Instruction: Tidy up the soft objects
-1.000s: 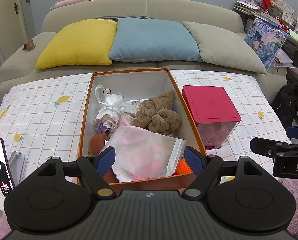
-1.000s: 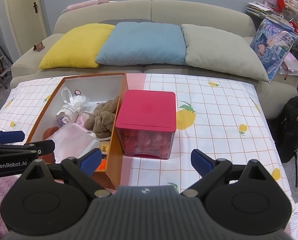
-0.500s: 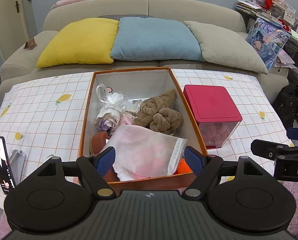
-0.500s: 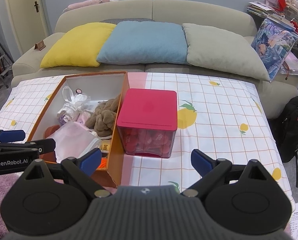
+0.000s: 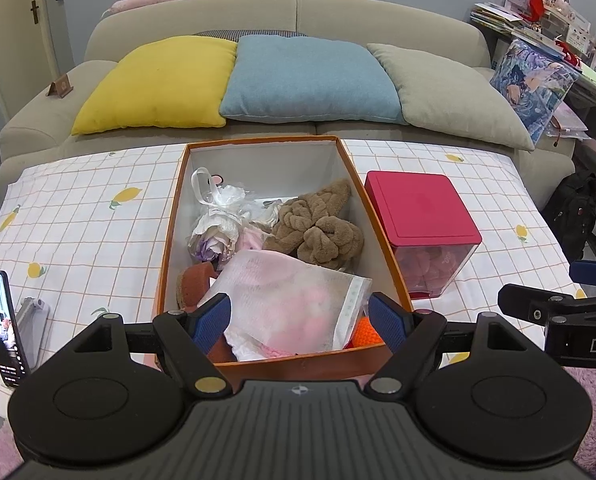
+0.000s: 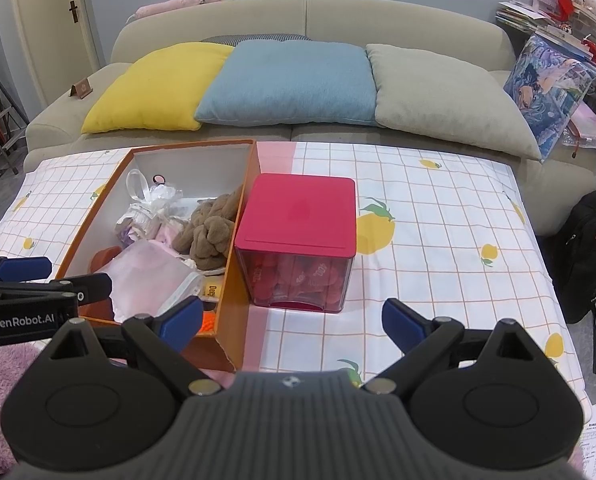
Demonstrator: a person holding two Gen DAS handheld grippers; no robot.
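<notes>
1. Table (image 5: 78, 216), lemon-check cloth: orange cardboard box (image 5: 298, 364) at its near edge, holding the soft objects.
2. Red-lidded clear container (image 6: 298, 216) touches the box's right wall, probably sorted storage.
3. Mesh bag (image 5: 294, 304) topmost, brown plush (image 5: 318, 228) behind.
4. Left gripper (image 5: 300, 318) and right gripper (image 6: 292, 322) both spread wide, empty, hovering.
5. Phone (image 5: 0, 320) plain only in left view.

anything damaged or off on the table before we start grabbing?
Yes: the orange box has a torn near right corner, its wall edge ragged at the bottom. Inside, the soft items are jumbled, with the mesh bag lying over others. The red-lidded container looks intact.
</notes>
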